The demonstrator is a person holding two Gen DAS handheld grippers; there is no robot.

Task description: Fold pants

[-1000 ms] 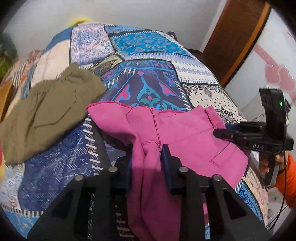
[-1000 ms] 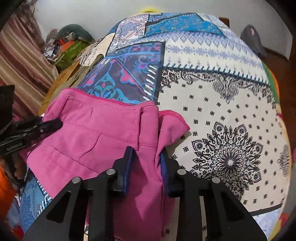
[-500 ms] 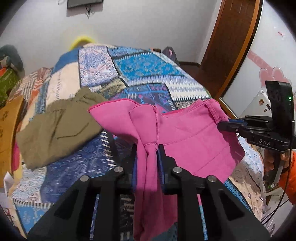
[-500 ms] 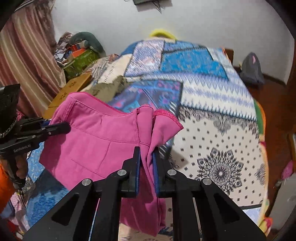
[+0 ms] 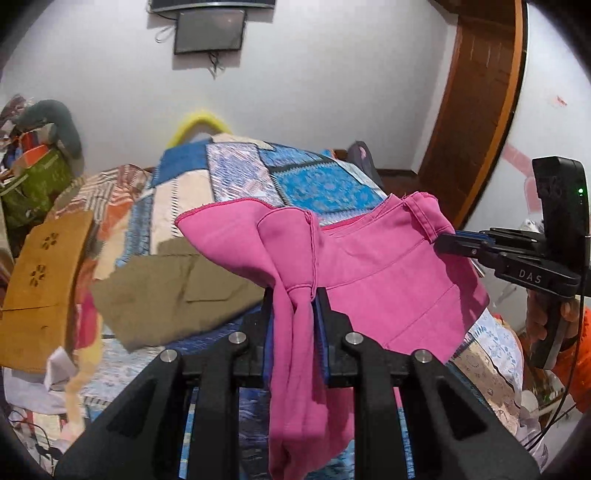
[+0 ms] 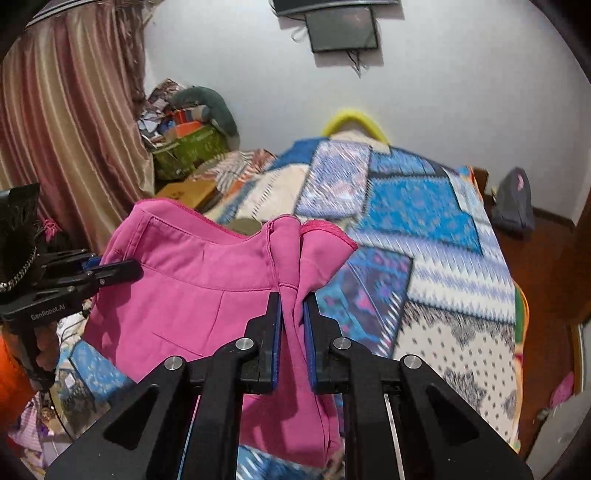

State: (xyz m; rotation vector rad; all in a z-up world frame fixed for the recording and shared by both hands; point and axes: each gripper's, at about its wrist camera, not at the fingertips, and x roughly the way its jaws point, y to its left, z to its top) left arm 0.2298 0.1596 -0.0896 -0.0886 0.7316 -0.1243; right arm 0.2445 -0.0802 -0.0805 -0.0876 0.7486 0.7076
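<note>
The bright pink cotton pants (image 5: 373, 273) hang above the patchwork-quilted bed (image 6: 424, 236), stretched between the left tool (image 5: 293, 314) and right tool (image 6: 291, 310), each clamped on bunched waistband fabric.

Pants (image 5: 388, 273): solid pink. Bedspread (image 6: 417, 221): blue, white, purple patchwork print. Second garment (image 5: 173, 295): plain olive. Curtain (image 6: 66, 122): striped brown-pink.

home bedroom | bed under patchwork quilt (image 6: 424, 221) | pleated curtain (image 6: 66, 110) | wall-mounted screen (image 5: 209, 31) | wooden door frame (image 5: 480, 110) | cluttered corner pile of bags and boxes (image 6: 184, 129) | olive garment (image 5: 173, 295) lying on quilt
</note>
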